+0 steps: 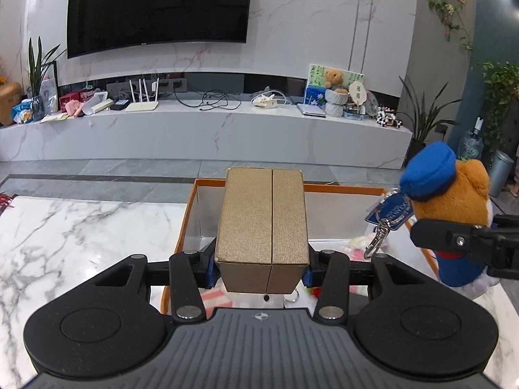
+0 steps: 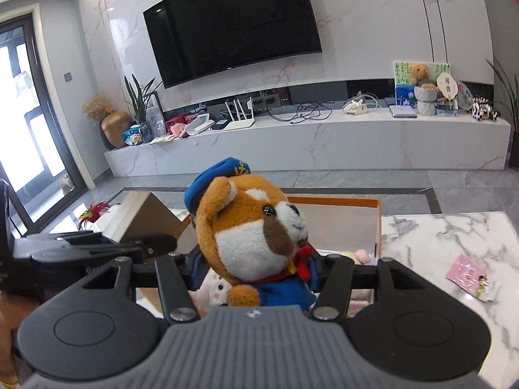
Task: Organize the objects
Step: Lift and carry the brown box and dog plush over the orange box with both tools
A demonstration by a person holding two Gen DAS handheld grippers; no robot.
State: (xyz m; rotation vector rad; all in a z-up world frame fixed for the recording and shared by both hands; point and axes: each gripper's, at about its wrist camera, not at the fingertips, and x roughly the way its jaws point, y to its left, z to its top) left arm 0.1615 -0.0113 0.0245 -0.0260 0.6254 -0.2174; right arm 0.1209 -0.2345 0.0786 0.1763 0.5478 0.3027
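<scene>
Left wrist view puts my left tongs (image 1: pixel 261 267) clamped on the near end of a gold box (image 1: pixel 262 223), which juts out over the orange-rimmed tray (image 1: pixel 343 189) at centre frame. The grip sits only on the box's lower end, so I judge it could tip or slide out if I swing quickly. My right tongs (image 2: pixel 256 274) squeeze a plush bear (image 2: pixel 256 236) at its blue body; soft stuffing may let it sag or twist free. Its key ring (image 1: pixel 376 243) dangles at right of the left view and could snag the tray rim. Both tongs sit close together above the tray, so they may collide. Open marble tabletop (image 1: pixel 81 227) lies at left, with more at right past a pink packet (image 2: pixel 467 270).
</scene>
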